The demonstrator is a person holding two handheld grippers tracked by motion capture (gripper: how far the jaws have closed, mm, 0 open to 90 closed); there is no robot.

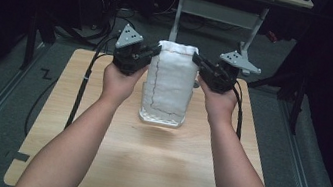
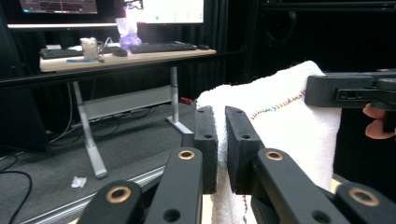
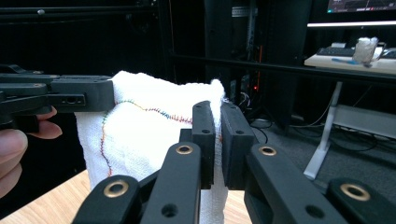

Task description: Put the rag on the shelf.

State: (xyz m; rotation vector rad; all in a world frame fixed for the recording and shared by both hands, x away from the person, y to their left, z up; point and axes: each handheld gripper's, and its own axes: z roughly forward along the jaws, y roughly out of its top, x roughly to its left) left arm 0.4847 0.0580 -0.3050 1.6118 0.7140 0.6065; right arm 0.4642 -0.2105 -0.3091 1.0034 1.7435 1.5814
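Observation:
A white towel (image 1: 171, 81) with a coloured stitched seam hangs upright over the middle of the wooden table (image 1: 109, 155), held by its two top corners. Its lower edge rests folded on the table. My left gripper (image 1: 153, 53) is shut on the towel's top left corner; in the left gripper view the cloth (image 2: 280, 126) is pinched between the black jaws (image 2: 222, 149). My right gripper (image 1: 199, 62) is shut on the top right corner, with the towel (image 3: 144, 135) squeezed between its jaws (image 3: 218, 144). Each gripper view shows the other gripper (image 2: 350, 93) (image 3: 60, 95) clamped on the far corner.
Beyond the table stands a desk (image 2: 126, 58) with a keyboard, a cup and monitors; its metal legs (image 1: 255, 31) rise from the grey floor. Cables (image 1: 81, 90) trail off the table's left side. Bare wood lies in front of the towel.

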